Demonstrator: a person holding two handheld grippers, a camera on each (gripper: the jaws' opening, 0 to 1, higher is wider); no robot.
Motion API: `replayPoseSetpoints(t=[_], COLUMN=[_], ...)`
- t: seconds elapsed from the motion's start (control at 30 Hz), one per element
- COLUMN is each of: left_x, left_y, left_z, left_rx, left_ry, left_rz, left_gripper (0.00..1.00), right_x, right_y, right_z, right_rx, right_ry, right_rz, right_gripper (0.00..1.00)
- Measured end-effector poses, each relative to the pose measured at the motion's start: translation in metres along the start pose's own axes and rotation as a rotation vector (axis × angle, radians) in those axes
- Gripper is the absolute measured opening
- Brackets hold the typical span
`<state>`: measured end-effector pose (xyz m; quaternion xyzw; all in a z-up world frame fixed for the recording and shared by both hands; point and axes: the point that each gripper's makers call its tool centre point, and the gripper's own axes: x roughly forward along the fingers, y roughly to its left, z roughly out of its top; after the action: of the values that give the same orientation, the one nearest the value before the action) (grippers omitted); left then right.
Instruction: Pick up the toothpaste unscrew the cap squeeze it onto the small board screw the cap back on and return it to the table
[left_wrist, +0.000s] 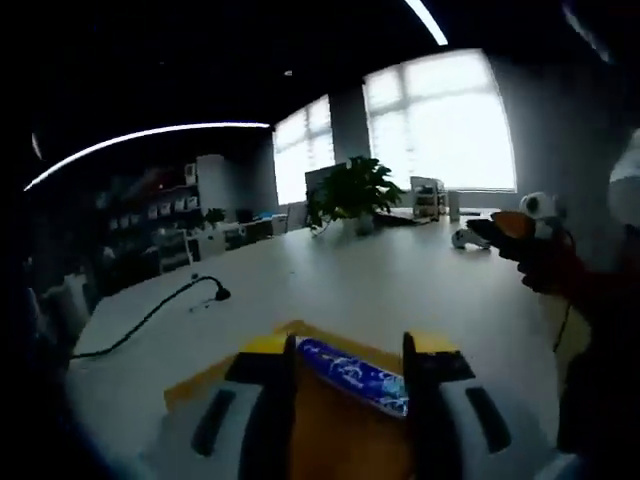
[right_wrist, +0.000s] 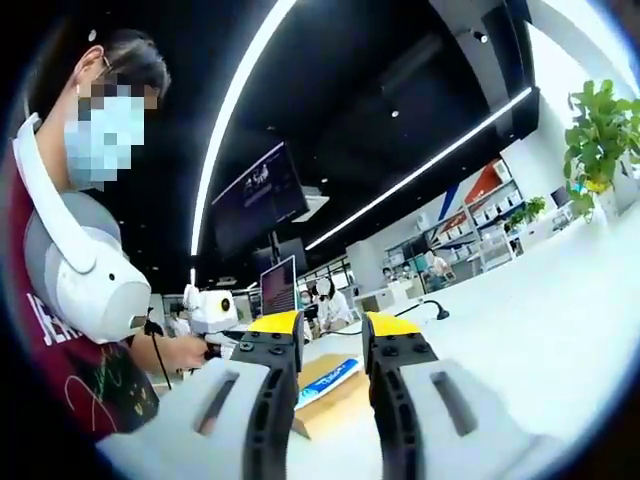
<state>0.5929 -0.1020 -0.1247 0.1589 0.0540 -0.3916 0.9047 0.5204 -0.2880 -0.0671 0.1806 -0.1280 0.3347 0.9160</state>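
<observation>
Below, glossy blue toothpaste tube (left_wrist: 352, 375) on flat wooden board (left_wrist: 345, 430).

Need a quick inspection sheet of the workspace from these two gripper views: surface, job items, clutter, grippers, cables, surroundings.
Surface: white table, mostly bare.
Job's things: blue toothpaste tube lying on the small wooden board.
Clutter: potted plant at the far end.
Grippers: left gripper jaws apart, straddling the tube; right gripper open, holding nothing.
Cables: black cable trailing across the table.
Surroundings: large windows, shelving, wall screen, people in the background.
</observation>
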Motion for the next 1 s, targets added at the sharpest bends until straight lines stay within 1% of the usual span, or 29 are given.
replayPoseSetpoints(t=[0.07, 0.1, 0.17, 0.2, 0.23, 0.27, 0.3, 0.33, 0.4, 0.47, 0.53, 0.57, 0.63, 0.7, 0.77, 0.83, 0.87, 0.93, 1.0], left_x=[0.003, 0.004, 0.007, 0.008, 0.010, 0.011, 0.013, 0.013, 0.016, 0.020, 0.024, 0.026, 0.028, 0.031, 0.035, 0.043, 0.047, 0.052, 0.053], left_y=[-0.004, -0.007, -0.005, -0.005, -0.003, -0.002, -0.001, 0.000, 0.002, 0.001, -0.003, -0.003, -0.004, -0.003, 0.001, 0.004, 0.006, 0.007, 0.007], left_z=[-0.001, -0.003, -0.004, -0.007, -0.009, -0.010, -0.015, -0.018, -0.021, -0.025, -0.030, -0.032, -0.031, -0.029, -0.030, -0.035, -0.037, -0.038, -0.041], left_rx=[-0.021, -0.097, -0.177, -0.220, -0.273, -0.302, -0.356, -0.379, -0.372, -0.358, -0.388, -0.397, -0.405, -0.392, -0.366, -0.374, -0.389, -0.397, -0.372], left_ry=[-0.004, -0.002, 0.000, 0.013, 0.016, 0.009, 0.029, 0.036, 0.046, 0.067, 0.102, 0.110, 0.106, 0.100, 0.107, 0.135, 0.138, 0.144, 0.161], left_rz=[-0.005, -0.021, -0.026, -0.036, -0.051, -0.057, -0.058, -0.057, -0.053, -0.051, -0.076, -0.071, -0.074, -0.058, -0.038, -0.032, -0.030, -0.023, -0.020], left_gripper=[0.45, 0.47, 0.51, 0.52, 0.51, 0.50, 0.51, 0.51, 0.51, 0.51, 0.52, 0.52, 0.51, 0.51, 0.50, 0.49, 0.48, 0.47, 0.47], right_x=[-0.002, -0.002, -0.003, -0.004, -0.004, -0.005, -0.006, -0.008, -0.010, -0.014, -0.018, -0.019, -0.022, -0.024, -0.026, -0.027, -0.028, -0.030, -0.033], right_y=[-0.002, -0.003, -0.004, -0.005, -0.006, -0.006, -0.006, -0.007, -0.011, -0.017, -0.021, -0.022, -0.024, -0.024, -0.024, -0.026, -0.027, -0.028, -0.027], right_z=[0.000, -0.001, -0.001, -0.001, 0.000, -0.001, -0.001, -0.002, -0.003, -0.005, -0.007, -0.007, -0.007, -0.006, -0.006, -0.008, -0.009, -0.010, -0.009], right_rx=[0.003, 0.007, 0.017, 0.021, 0.022, 0.021, 0.021, 0.023, 0.032, 0.061, 0.083, 0.088, 0.092, 0.089, 0.090, 0.093, 0.095, 0.100, 0.097], right_ry=[0.000, -0.001, -0.004, -0.005, -0.006, -0.008, -0.010, -0.011, -0.013, -0.022, -0.030, -0.032, -0.036, -0.039, -0.041, -0.037, -0.035, -0.034, -0.039], right_rz=[-0.010, -0.014, -0.022, -0.026, -0.028, -0.031, -0.034, -0.042, -0.056, -0.085, -0.100, -0.104, -0.113, -0.119, -0.120, -0.125, -0.126, -0.129, -0.133], right_gripper=[0.25, 0.25, 0.25, 0.25, 0.25, 0.25, 0.25, 0.25, 0.25, 0.25, 0.25, 0.25, 0.25, 0.25, 0.25, 0.25, 0.25, 0.25, 0.25])
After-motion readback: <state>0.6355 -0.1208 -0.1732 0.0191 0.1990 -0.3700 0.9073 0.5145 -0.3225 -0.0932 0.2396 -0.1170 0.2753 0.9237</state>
